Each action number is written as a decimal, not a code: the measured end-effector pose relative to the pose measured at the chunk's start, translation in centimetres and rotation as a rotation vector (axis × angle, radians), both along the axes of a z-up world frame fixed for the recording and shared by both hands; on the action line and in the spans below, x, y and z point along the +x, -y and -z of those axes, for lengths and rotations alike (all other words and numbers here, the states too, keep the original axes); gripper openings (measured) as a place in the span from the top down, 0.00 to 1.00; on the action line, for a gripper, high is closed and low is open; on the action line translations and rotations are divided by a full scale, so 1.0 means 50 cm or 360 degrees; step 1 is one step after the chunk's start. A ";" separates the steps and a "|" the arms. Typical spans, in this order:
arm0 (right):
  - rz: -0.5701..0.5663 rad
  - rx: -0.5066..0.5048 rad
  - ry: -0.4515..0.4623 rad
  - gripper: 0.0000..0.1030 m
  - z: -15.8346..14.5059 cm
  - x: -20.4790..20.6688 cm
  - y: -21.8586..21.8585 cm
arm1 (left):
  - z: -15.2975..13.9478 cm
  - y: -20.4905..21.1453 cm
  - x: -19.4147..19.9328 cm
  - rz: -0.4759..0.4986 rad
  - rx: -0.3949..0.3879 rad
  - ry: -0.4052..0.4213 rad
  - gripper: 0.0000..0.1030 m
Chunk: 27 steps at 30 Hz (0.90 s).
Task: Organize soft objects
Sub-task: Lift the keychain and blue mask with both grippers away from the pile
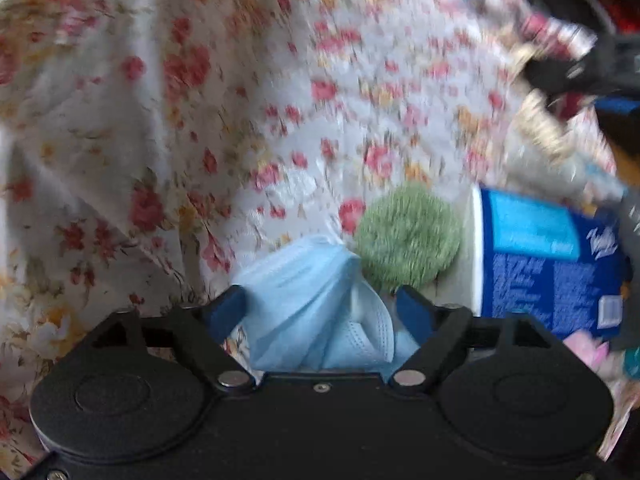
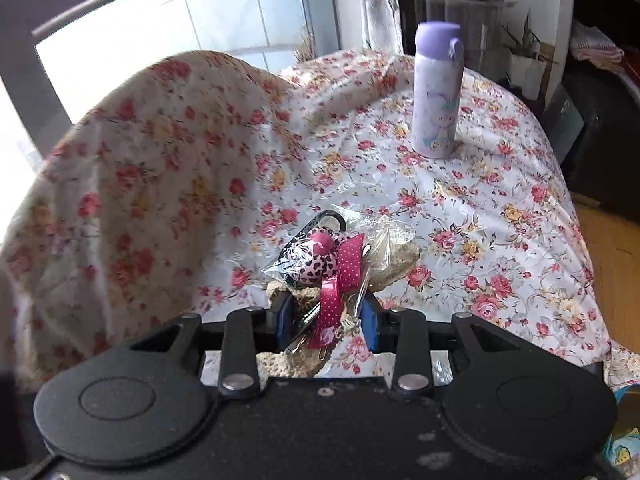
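Observation:
In the left wrist view my left gripper (image 1: 322, 300) stands wide around a light blue face mask (image 1: 316, 308) that bunches between its blue pads; whether the pads press it is unclear. A green fluffy puff (image 1: 408, 236) lies just beyond the mask. In the right wrist view my right gripper (image 2: 326, 316) is shut on a clear plastic bag of pink leopard-print hair accessories (image 2: 324, 264) with a polka-dot ribbon, held over the floral cloth (image 2: 200, 160). A beige textured piece (image 2: 396, 260) lies under the bag.
A blue tissue pack (image 1: 548, 260) lies right of the puff. A purple bottle (image 2: 438, 92) stands upright on the cloth at the back right. The cloth humps up at the left. The cloth's right edge drops to a wooden floor (image 2: 616, 264).

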State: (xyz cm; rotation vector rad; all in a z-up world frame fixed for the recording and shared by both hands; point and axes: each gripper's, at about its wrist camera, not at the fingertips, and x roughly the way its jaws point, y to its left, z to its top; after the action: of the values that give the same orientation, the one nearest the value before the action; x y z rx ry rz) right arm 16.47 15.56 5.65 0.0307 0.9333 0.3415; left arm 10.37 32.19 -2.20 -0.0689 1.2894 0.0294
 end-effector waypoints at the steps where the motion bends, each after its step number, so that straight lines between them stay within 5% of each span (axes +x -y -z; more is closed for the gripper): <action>1: -0.0007 0.0005 0.0007 0.67 -0.005 -0.009 0.004 | 0.008 0.005 0.008 0.0016 0.0030 -0.0063 0.18; 10: -0.0035 0.0065 0.0071 0.66 -0.041 -0.078 0.044 | 0.018 0.003 0.011 -0.0066 0.0144 -0.0154 0.18; 16: 0.0009 0.0110 0.0078 0.66 -0.056 -0.111 0.080 | 0.045 0.033 0.039 0.0063 0.0217 -0.0327 0.16; 21: 0.0025 0.0129 0.0066 0.66 -0.059 -0.145 0.105 | 0.043 0.028 0.036 0.0040 0.0165 -0.0331 0.47; 27: 0.0062 0.0129 0.0047 0.66 -0.050 -0.183 0.133 | 0.010 0.023 0.005 0.0006 0.0165 -0.0158 0.55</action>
State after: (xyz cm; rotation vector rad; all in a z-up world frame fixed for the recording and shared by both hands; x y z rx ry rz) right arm 7.33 8.91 8.16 0.1178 0.8884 0.3427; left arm 10.63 31.03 -2.72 0.0242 1.3848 0.0973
